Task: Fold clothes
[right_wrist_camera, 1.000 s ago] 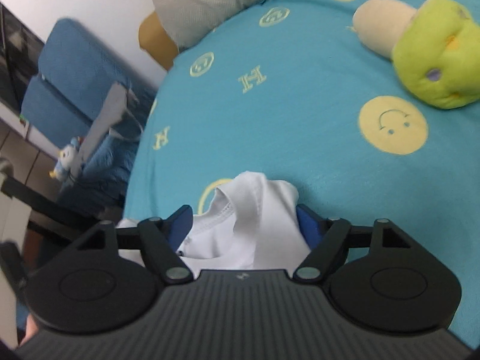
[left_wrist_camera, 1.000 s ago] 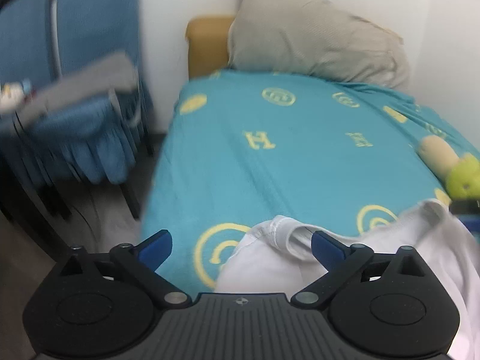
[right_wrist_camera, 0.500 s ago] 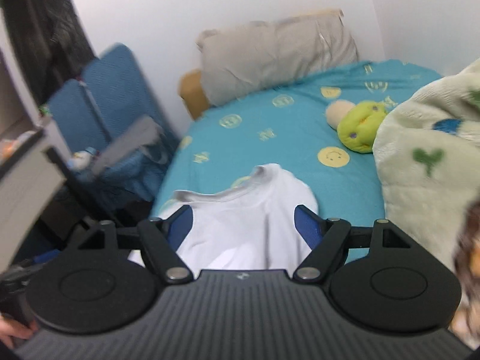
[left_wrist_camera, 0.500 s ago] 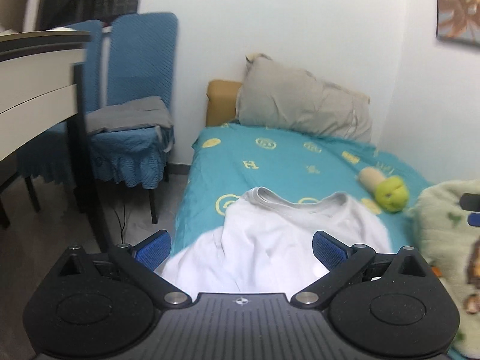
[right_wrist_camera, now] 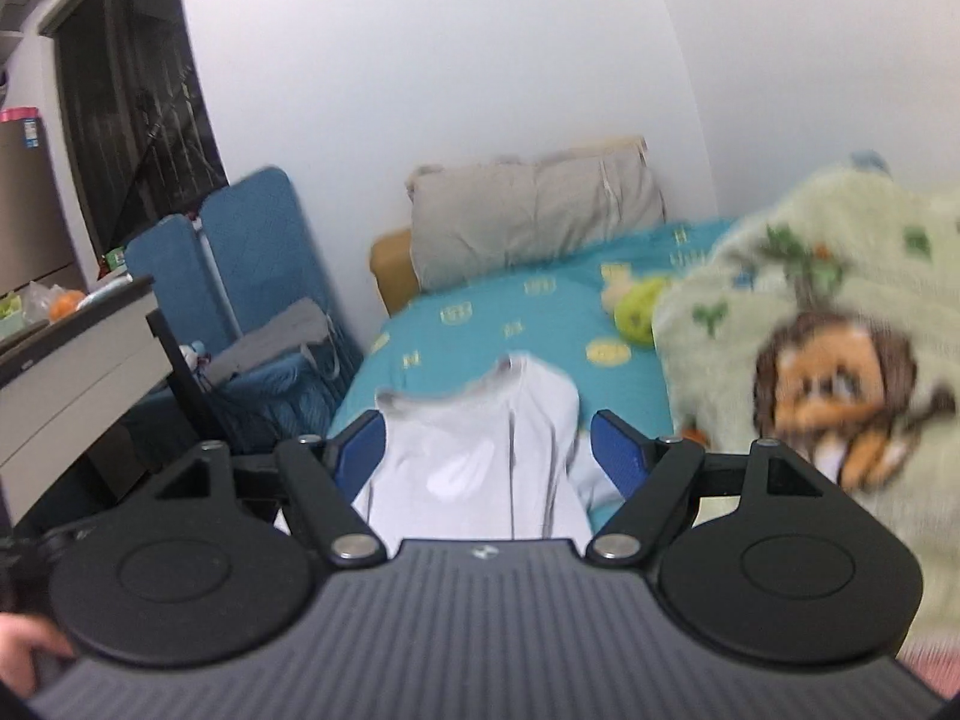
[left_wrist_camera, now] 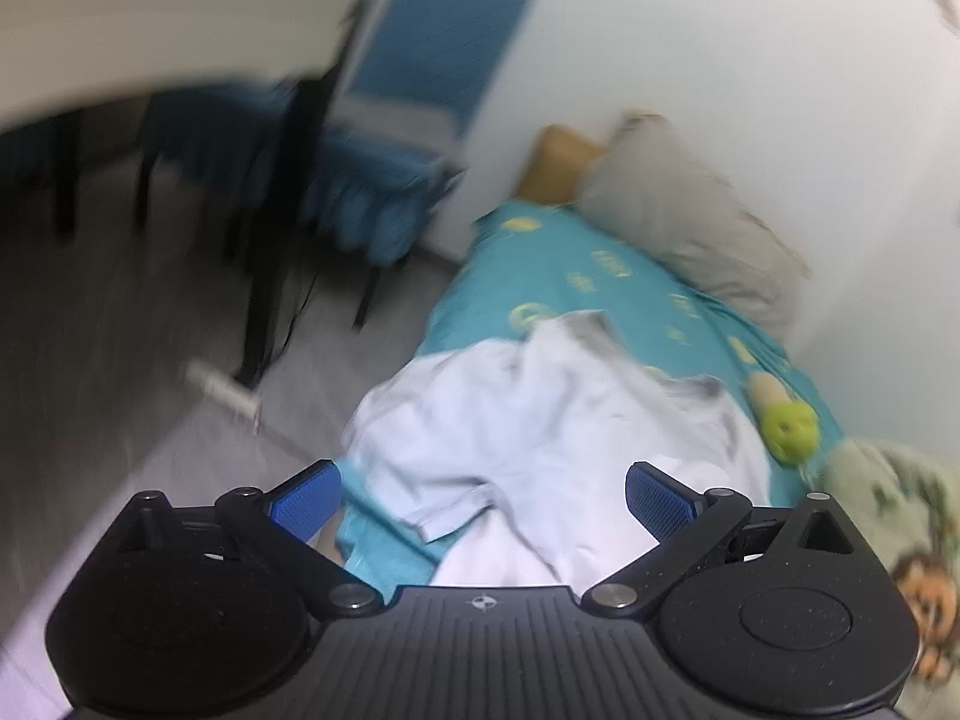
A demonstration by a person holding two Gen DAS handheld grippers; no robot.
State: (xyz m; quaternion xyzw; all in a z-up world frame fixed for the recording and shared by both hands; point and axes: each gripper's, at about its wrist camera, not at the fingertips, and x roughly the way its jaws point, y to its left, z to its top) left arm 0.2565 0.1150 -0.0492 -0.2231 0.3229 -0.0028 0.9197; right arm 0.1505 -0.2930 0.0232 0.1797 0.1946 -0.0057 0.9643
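A white T-shirt (left_wrist_camera: 540, 438) lies spread on the teal bedsheet (left_wrist_camera: 606, 276) near the foot of the bed, its collar toward the pillow. The left wrist view is tilted and blurred. My left gripper (left_wrist_camera: 483, 501) hovers above the shirt's near end, open, its blue pads (left_wrist_camera: 306, 498) wide apart and pressing on nothing. In the right wrist view the T-shirt (right_wrist_camera: 480, 450) lies lengthwise ahead. My right gripper (right_wrist_camera: 489, 456) is open above its near end, clear of the cloth. The shirt's nearest hem is hidden behind both gripper bodies.
A grey pillow (right_wrist_camera: 534, 216) leans at the head of the bed. A green plush toy (right_wrist_camera: 639, 309) lies right of the shirt, and a fleece blanket with a cartoon print (right_wrist_camera: 828, 372) is heaped at the right. Blue chairs (right_wrist_camera: 252, 276) and a desk (right_wrist_camera: 78, 360) stand left.
Both grippers have drawn back from the bed and risen, so the whole shirt now shows lying on the sheet. The left view has rolled sideways. Both sets of jaws stay wide.
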